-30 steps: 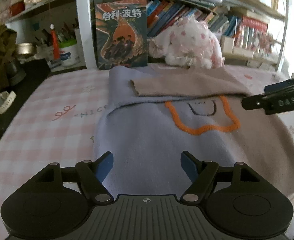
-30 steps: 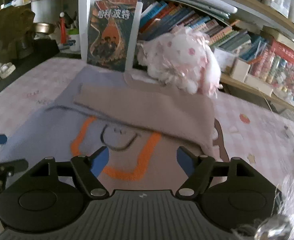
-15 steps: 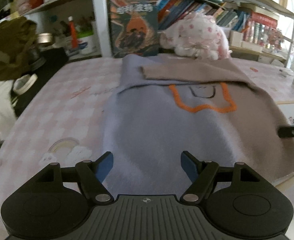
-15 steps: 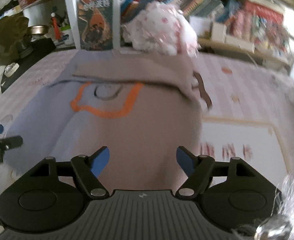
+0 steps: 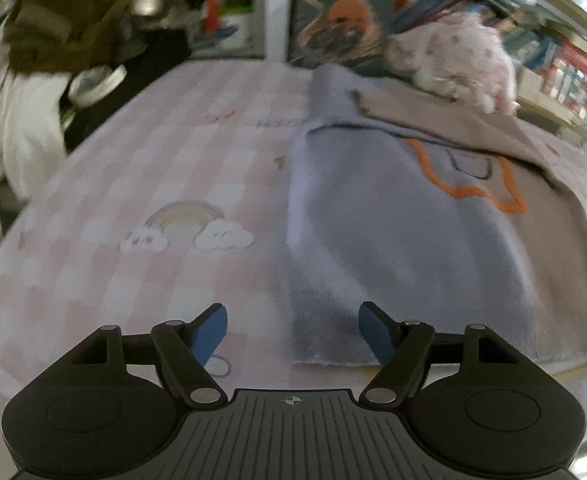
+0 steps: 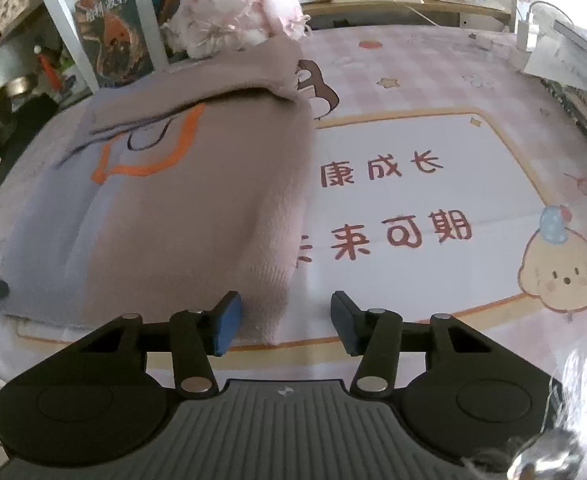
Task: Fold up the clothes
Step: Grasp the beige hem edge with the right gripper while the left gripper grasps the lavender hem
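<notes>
Two black handheld grippers with blue fingertip pads
Left gripper (image 5: 292, 330) and right gripper (image 6: 286, 322) share ribbed grey bodies, silver pivot screws

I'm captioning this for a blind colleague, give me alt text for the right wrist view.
The open right tool hovers at the near right corner of a sweater, half tan, half lavender, lying on a pink checked table cover. A pink plush toy sits behind.

left wrist: low, near hem, faces shelves | right wrist: same | shared: sweater (image 5: 393, 216) (image 6: 181, 200)
</notes>
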The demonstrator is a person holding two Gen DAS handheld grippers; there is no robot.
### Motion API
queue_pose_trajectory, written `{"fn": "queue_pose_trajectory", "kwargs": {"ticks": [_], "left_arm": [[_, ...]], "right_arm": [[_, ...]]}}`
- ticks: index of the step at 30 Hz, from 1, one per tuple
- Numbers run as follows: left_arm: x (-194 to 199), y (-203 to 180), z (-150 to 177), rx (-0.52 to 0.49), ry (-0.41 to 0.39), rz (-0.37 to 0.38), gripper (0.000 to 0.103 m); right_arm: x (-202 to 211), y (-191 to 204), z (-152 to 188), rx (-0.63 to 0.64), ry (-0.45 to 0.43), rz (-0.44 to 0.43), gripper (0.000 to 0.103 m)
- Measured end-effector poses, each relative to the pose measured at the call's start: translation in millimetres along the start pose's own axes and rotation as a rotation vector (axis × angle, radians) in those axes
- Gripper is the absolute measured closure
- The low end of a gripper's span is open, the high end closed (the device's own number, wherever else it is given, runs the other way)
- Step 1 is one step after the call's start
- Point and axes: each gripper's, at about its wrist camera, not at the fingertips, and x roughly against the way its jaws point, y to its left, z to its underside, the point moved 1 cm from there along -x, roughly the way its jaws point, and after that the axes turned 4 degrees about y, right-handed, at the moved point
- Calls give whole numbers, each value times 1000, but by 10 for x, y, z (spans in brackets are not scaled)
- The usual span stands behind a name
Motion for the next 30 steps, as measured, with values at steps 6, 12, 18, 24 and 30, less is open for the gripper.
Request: {"fn": "queue_pose_trajectory", "kwargs": {"ticks": [6, 12, 18, 24, 30], "left_arm": [[-81, 70, -32, 40, 33, 32, 69], [59, -144, -80, -93, -50, 28, 98], [31, -151, -153, -94, -9, 60, 90], [-86, 64, -128, 40, 66, 141, 55], [-120, 43, -112, 59, 63, 182, 59]], "right_arm": [[-39, 96, -46, 12, 1, -9, 68], [-16, 194, -106, 38, -27, -50, 93], [114, 201, -158, 18, -79, -92, 93], [-4, 83, -122, -57, -18, -79, 88], [-83, 26, -122, -88, 17, -81, 86]]}}
